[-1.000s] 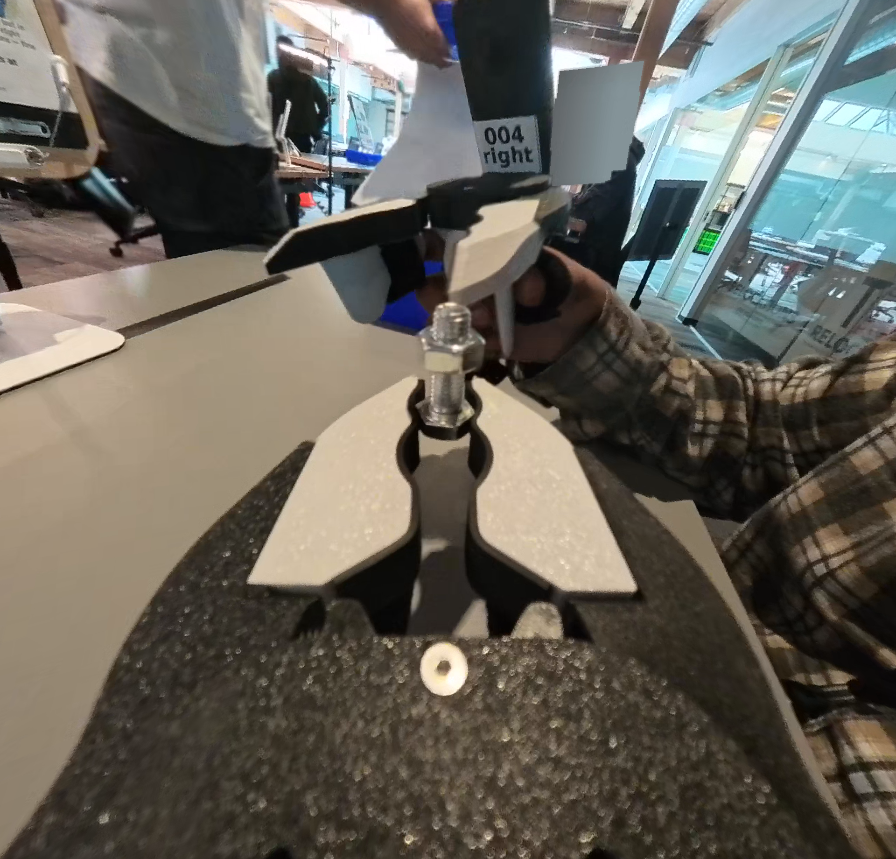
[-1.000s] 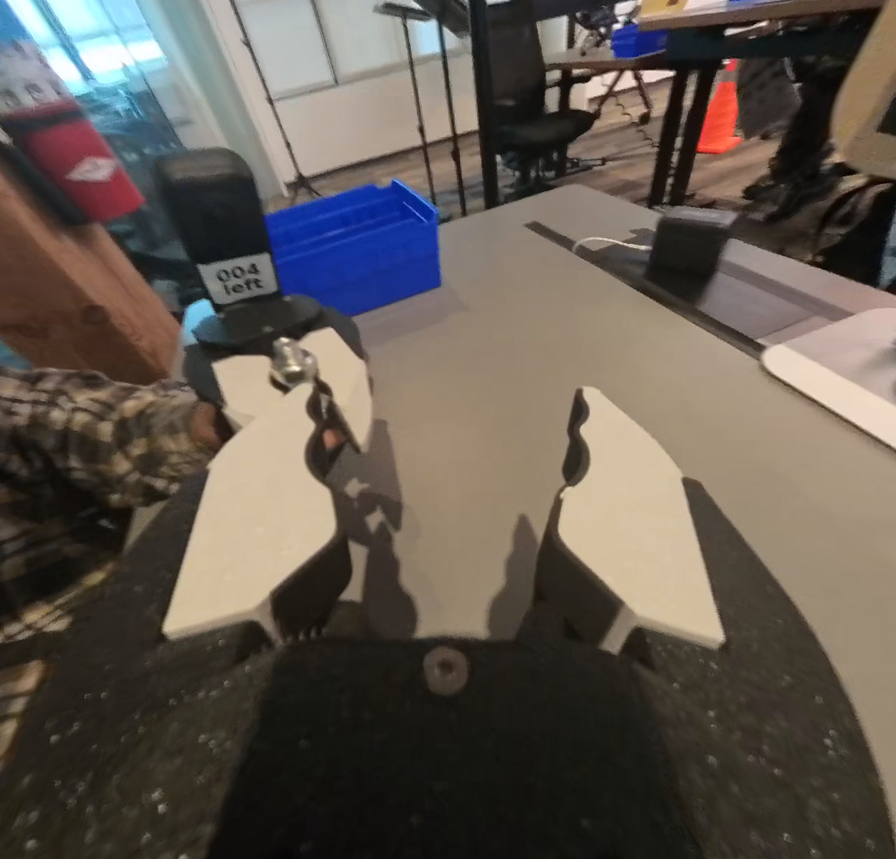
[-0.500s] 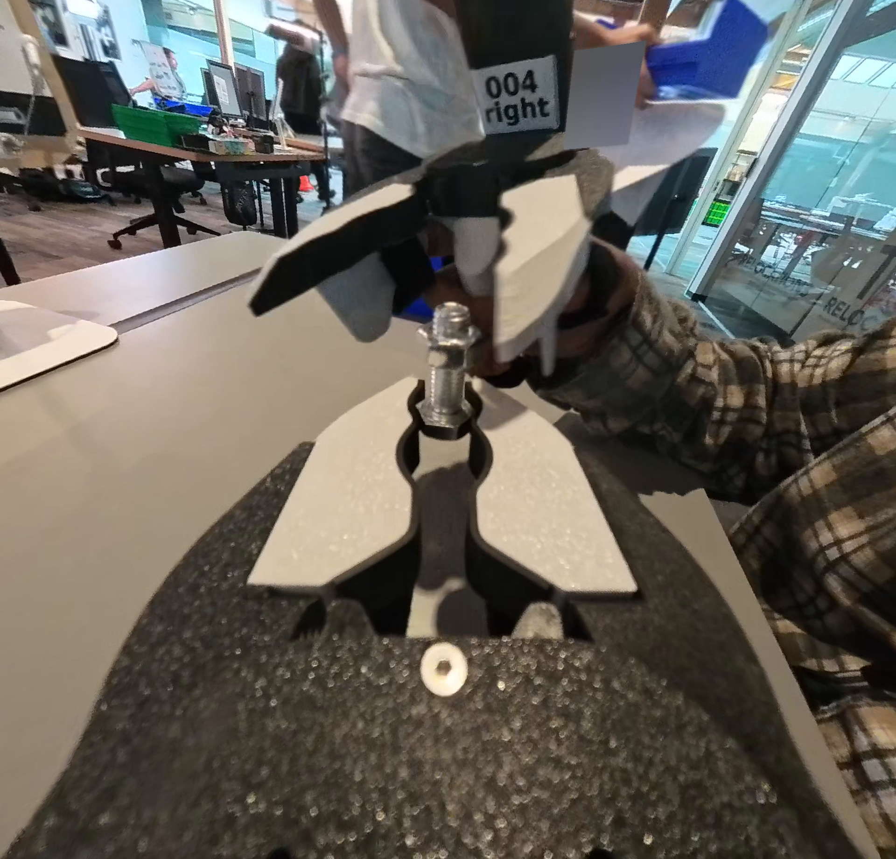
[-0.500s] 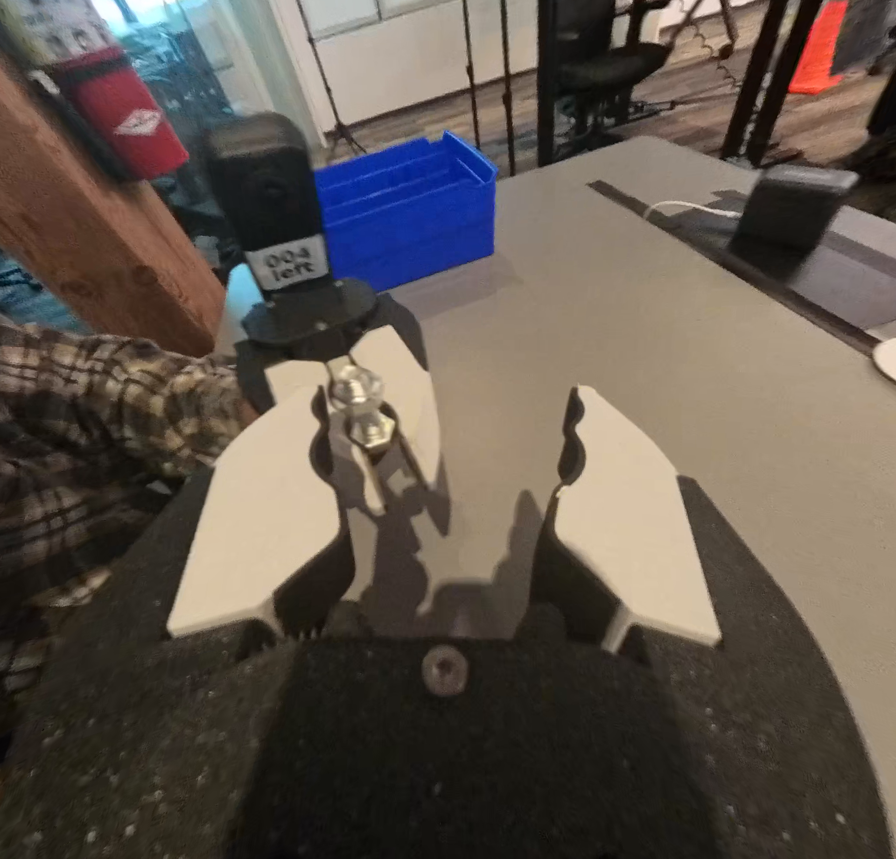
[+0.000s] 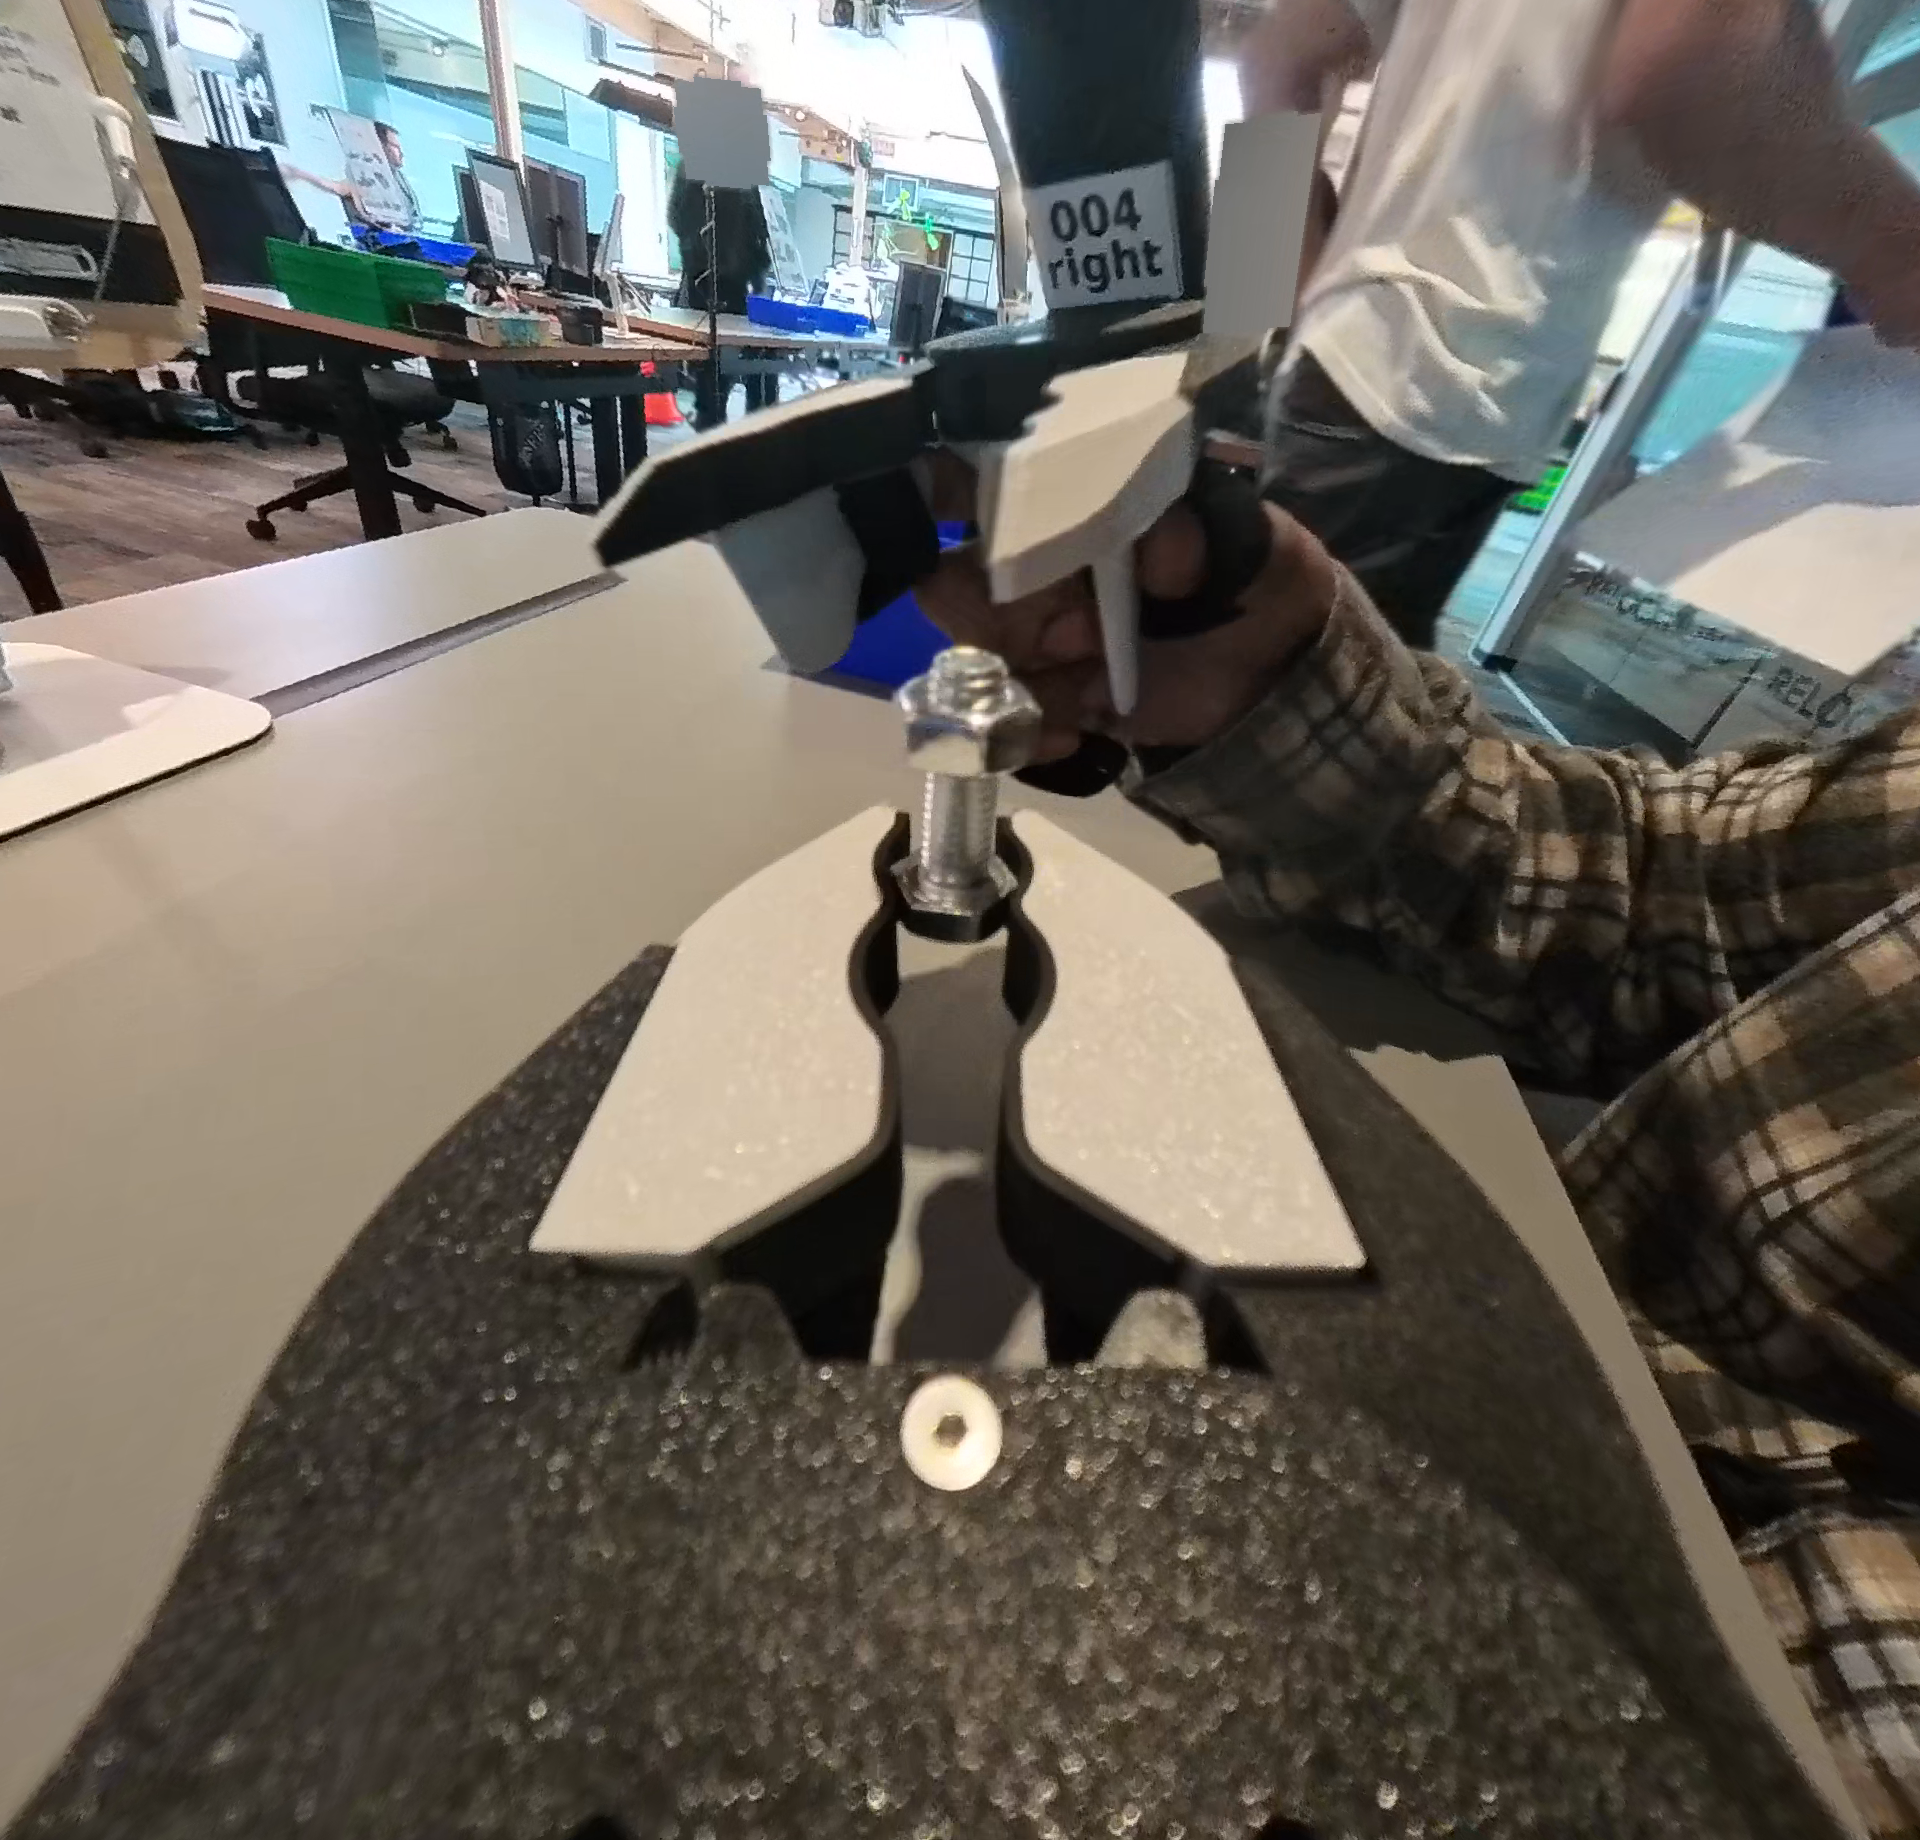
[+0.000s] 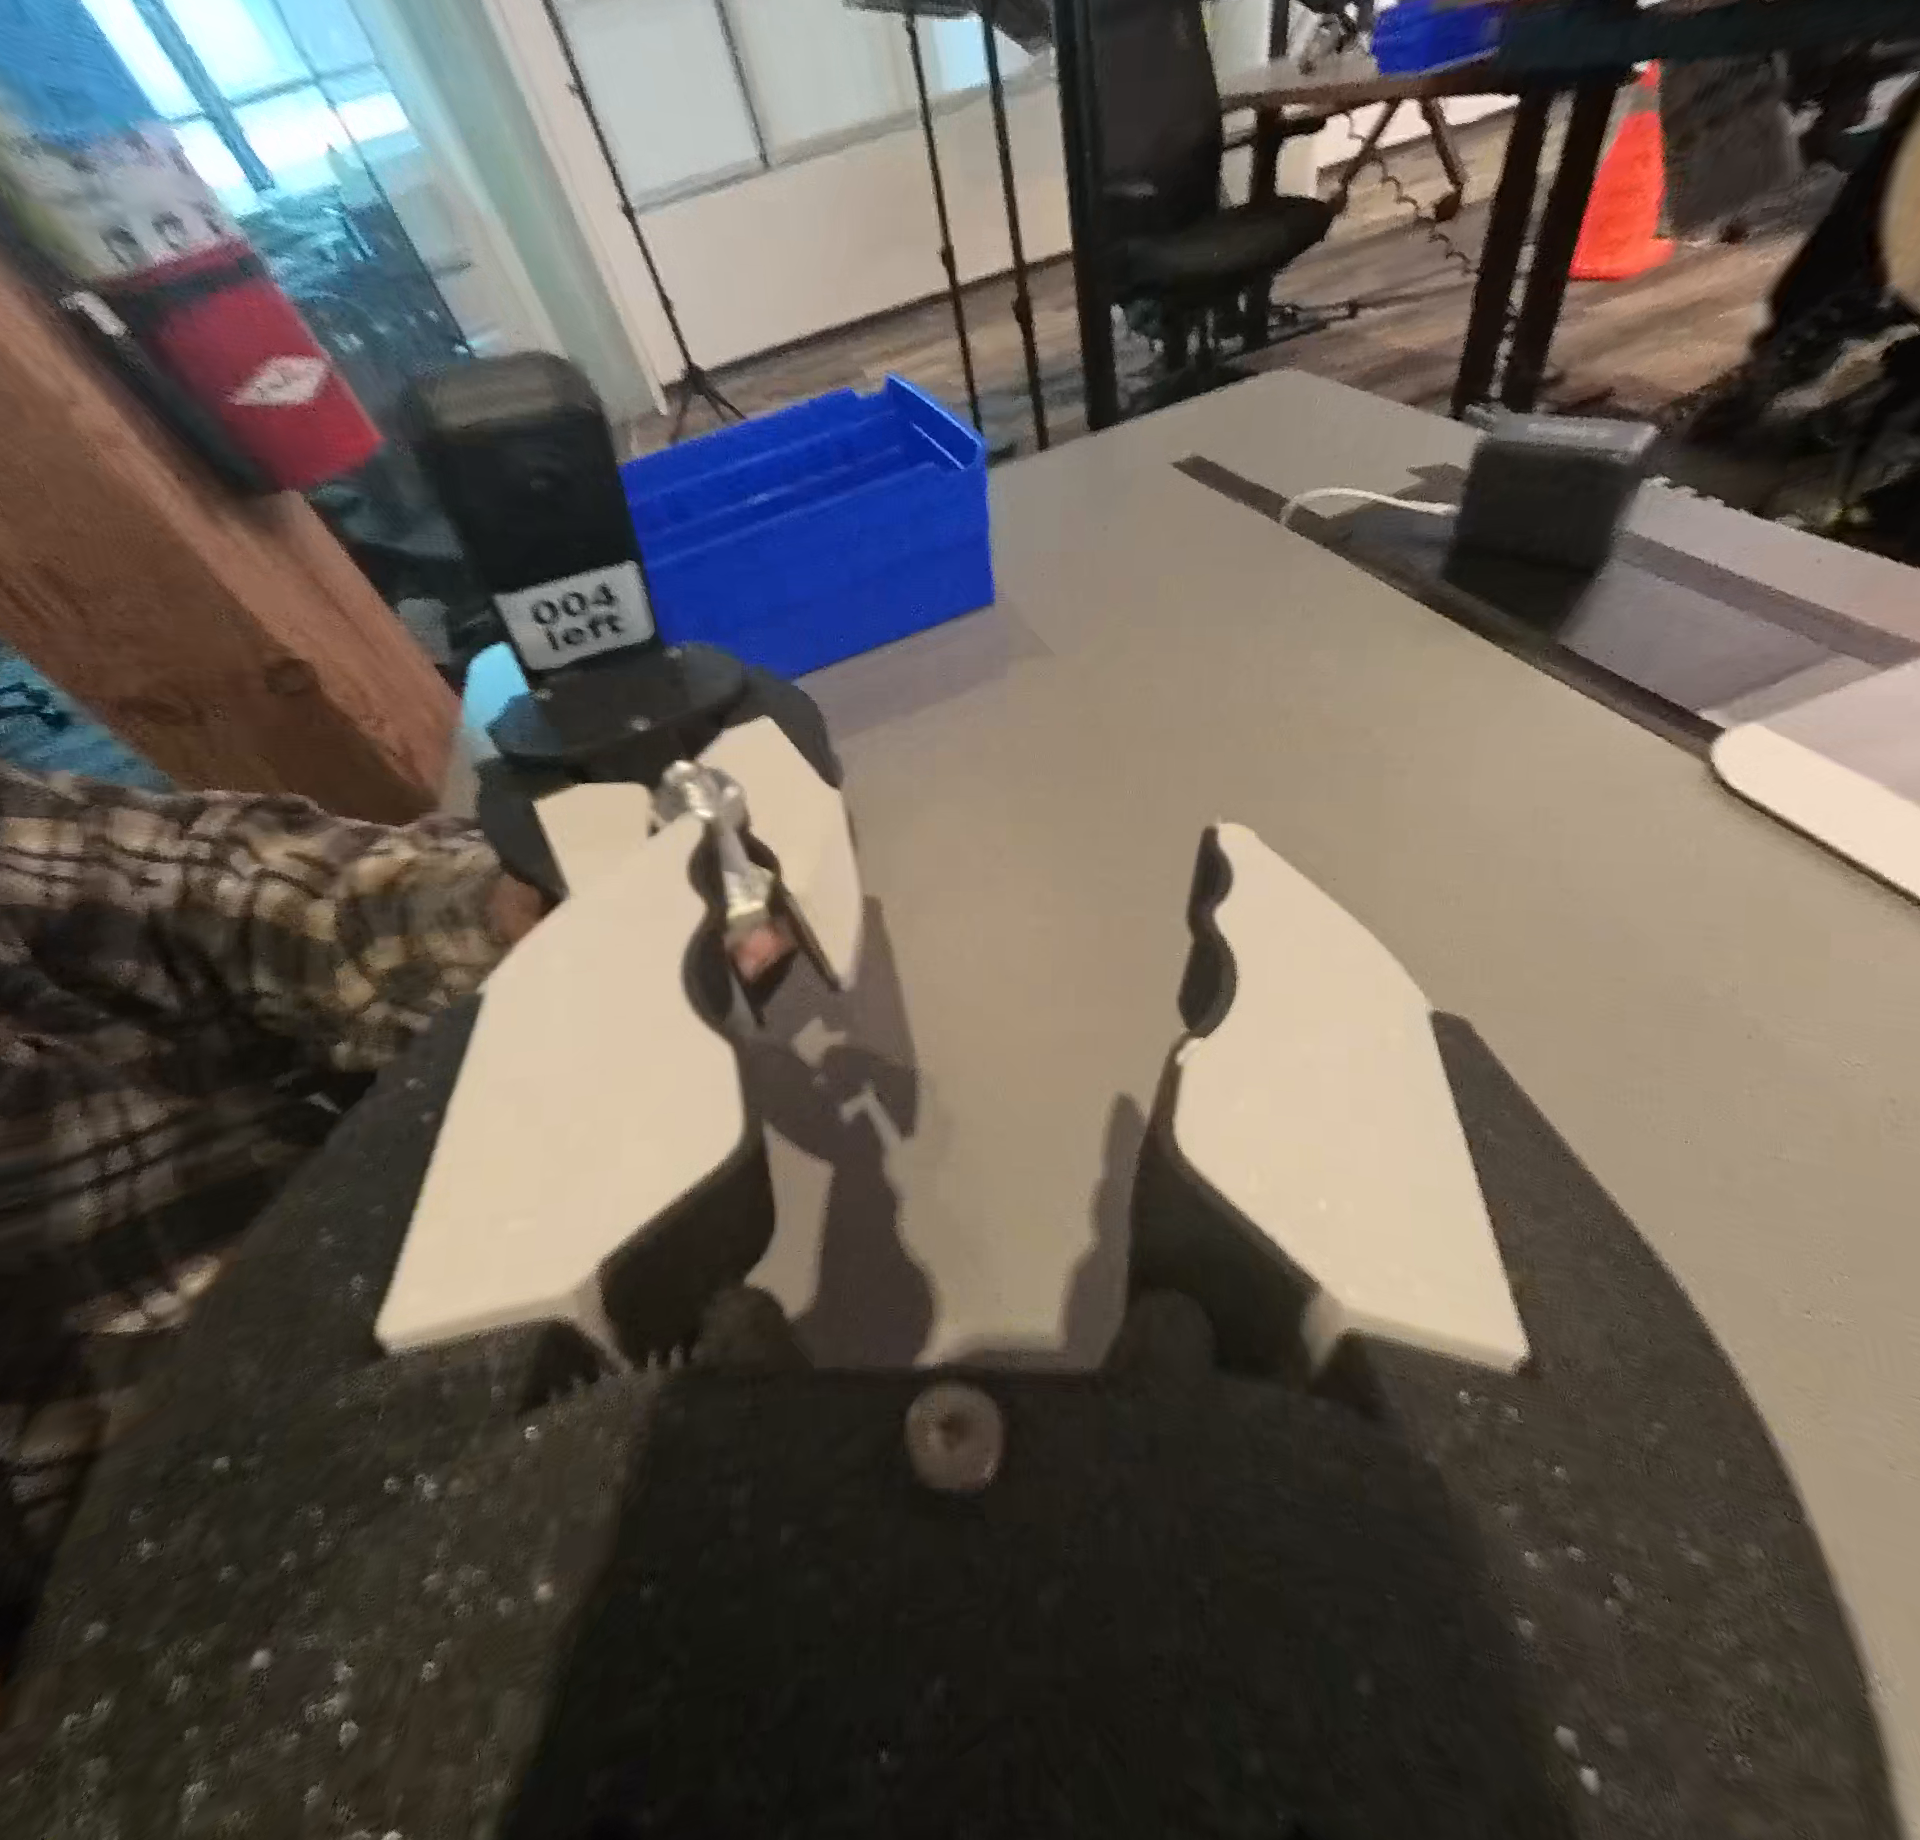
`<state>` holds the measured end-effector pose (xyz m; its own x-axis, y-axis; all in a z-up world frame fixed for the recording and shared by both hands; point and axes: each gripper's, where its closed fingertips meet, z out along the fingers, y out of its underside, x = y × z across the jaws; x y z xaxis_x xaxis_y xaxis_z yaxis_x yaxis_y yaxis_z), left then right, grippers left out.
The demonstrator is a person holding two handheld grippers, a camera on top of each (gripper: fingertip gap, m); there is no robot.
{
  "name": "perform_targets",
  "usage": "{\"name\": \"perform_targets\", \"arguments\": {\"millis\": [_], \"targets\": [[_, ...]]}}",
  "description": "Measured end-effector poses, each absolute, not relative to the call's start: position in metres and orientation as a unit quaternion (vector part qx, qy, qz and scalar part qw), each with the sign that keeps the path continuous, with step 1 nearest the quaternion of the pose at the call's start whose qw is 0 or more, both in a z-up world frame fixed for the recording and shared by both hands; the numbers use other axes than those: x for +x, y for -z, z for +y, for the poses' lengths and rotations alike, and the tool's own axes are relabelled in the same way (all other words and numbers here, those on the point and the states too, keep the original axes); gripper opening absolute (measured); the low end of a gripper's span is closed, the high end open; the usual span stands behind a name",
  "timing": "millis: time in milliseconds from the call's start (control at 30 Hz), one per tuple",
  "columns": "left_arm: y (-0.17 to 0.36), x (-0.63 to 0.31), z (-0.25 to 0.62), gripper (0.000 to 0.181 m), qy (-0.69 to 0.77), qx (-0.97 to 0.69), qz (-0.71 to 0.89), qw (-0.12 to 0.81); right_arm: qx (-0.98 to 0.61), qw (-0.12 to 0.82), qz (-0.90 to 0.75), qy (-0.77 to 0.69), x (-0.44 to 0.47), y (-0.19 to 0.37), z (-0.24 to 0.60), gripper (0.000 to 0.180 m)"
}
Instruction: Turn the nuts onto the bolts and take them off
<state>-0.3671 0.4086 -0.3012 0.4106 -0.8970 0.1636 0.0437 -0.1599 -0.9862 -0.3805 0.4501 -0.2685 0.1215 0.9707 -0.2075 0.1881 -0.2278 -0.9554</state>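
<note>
Left gripper point(image 5: 951, 891): white fingers pinch the silver steel bolt point(image 5: 954, 834) upright, steadying it.
Right gripper point(image 6: 951, 969): spread wide, above the silver hex nut point(image 5: 968, 728), likely to turn it.

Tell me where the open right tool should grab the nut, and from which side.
Grip the nut by two opposite flats of its hexagon, coming down from above where the right tool hovers. The bolt stands upright, its head clamped in the left tool, so the nut near the top is probably free all round.
</note>
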Motion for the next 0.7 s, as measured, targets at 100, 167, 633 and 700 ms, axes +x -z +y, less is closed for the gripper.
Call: {"name": "perform_targets", "arguments": {"millis": [100,167,633,700], "targets": [[0.303,-0.365,0.408,0.015,0.428,-0.631,0.339,0.551,-0.605,0.396,-0.494,-0.482,-0.4,0.271,0.429,0.089],[0.302,-0.363,0.407,0.015,0.427,-0.629,0.343,0.551,-0.615,0.399,-0.498,-0.464,-0.4,0.277,0.433,0.091],[0.3,-0.365,0.407,0.015,0.429,-0.626,0.34,0.556,-0.609,0.411,-0.481,-0.479,-0.384,0.268,0.442,0.079],[0.302,-0.365,0.408,0.015,0.428,-0.628,0.34,0.553,-0.594,0.402,-0.493,-0.492,-0.394,0.266,0.429,0.08]]}}
